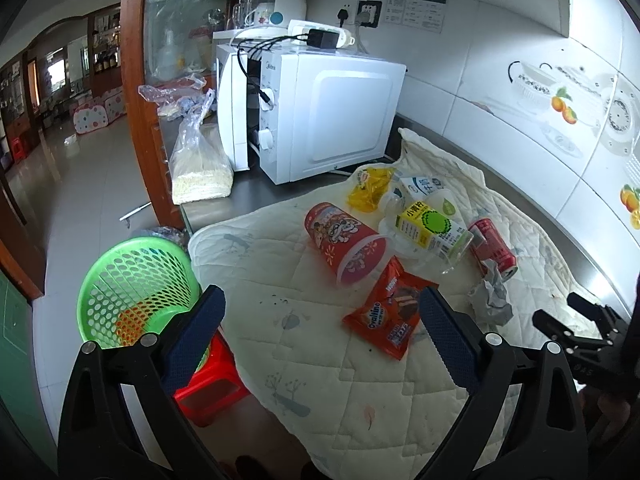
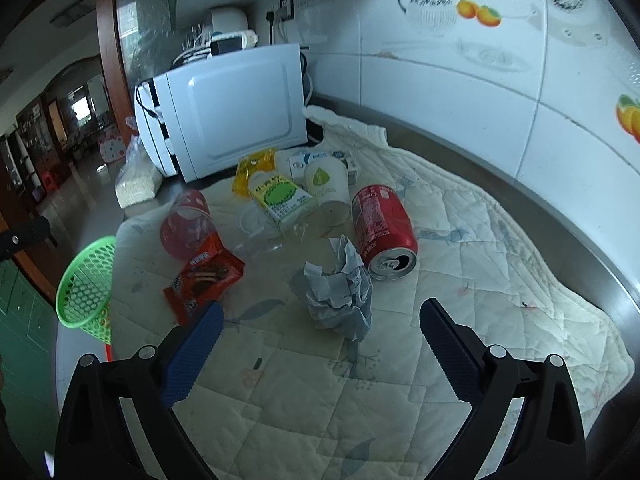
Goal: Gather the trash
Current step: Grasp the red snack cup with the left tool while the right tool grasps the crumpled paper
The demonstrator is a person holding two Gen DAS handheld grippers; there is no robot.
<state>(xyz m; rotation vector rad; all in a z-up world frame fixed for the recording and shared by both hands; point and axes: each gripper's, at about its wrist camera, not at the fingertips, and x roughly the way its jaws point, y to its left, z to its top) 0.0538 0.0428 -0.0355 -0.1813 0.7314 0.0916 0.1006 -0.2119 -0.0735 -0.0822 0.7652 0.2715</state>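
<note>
Trash spread on quilted cream cloth (image 1: 320, 360); both grippers gaping, empty.
Left wrist: left gripper (image 1: 320, 312) above cloth; green perforated plastic basket (image 1: 132, 284) (orange item inside) off counter edge. Right wrist: right gripper (image 2: 320, 320) near crumpled grey paper wad (image 2: 340, 292), beside tipped red soda can (image 2: 384, 228).

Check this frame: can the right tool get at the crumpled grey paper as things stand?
Probably yes. The right tool is open, and the crumpled grey paper sits just ahead between its fingers on the quilted cloth. Nothing blocks the way; the red can lies beyond it.

Bare quilt (image 2: 320, 400) ahead — crumpled paper (image 2: 338, 294) beyond.
</note>
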